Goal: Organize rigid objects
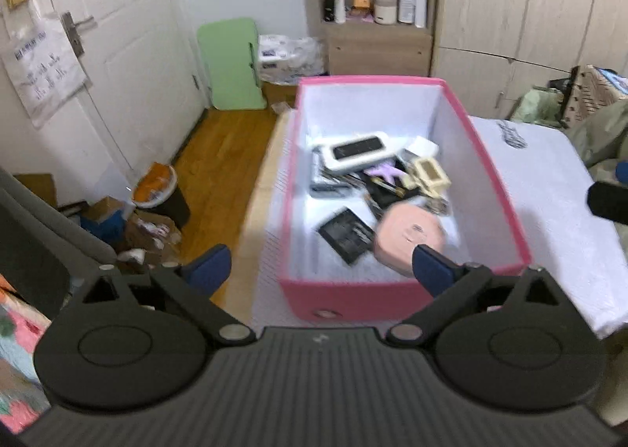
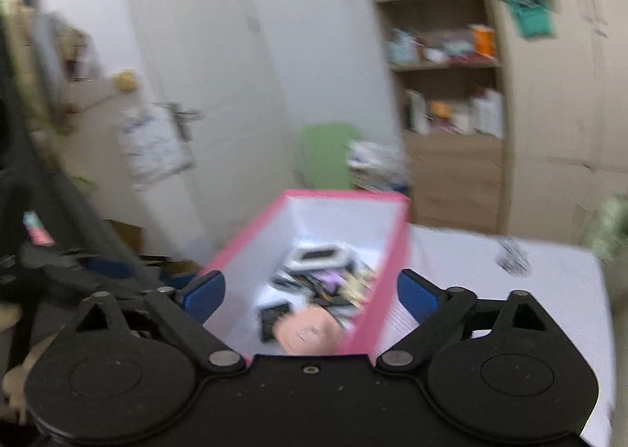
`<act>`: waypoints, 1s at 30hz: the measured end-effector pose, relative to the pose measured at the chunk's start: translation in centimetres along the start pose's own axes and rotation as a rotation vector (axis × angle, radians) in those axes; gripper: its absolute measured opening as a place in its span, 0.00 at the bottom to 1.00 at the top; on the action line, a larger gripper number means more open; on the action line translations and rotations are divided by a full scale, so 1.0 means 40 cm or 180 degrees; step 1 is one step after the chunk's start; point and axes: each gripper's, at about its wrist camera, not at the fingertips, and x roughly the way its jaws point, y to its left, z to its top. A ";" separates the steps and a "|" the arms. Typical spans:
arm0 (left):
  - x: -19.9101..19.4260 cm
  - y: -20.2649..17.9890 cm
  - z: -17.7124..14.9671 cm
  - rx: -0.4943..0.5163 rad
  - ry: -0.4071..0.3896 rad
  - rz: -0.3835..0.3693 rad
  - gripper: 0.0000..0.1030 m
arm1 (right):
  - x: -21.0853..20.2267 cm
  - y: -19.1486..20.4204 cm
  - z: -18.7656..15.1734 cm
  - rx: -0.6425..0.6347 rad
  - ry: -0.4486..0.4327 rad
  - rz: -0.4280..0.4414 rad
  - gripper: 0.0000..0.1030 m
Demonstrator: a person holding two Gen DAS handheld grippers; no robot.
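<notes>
left gripper: jaws spread wide with nothing between them, hanging above the near end of the box; it looks free for the next pick.
box: pink outside, white inside, open-topped, standing on the white-covered table, so things can be dropped in from above. Its long axis runs away from the left wrist camera toward the shelf; a short end faces the gripper.
black tray: flat on the box floor near the front, turned askew to the walls.
white case: flat at the far end, long axis across the box, dark face up.
pink case: rounded, flat in the near right corner, just beside the black tray.
cream frame: small, leaning on the dark clutter in the middle; its exact tilt is unclear.
contents: loosely piled rather than lined up, so the sorting seems unfinished.
right gripper: also wide open and empty, above the near right corner of the box; this view is blurred.
</notes>
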 end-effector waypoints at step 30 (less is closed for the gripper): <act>-0.003 -0.104 -0.099 -0.0184 0.0178 -0.0084 0.97 | -0.095 -0.018 -0.113 0.0284 0.0273 -0.0869 0.97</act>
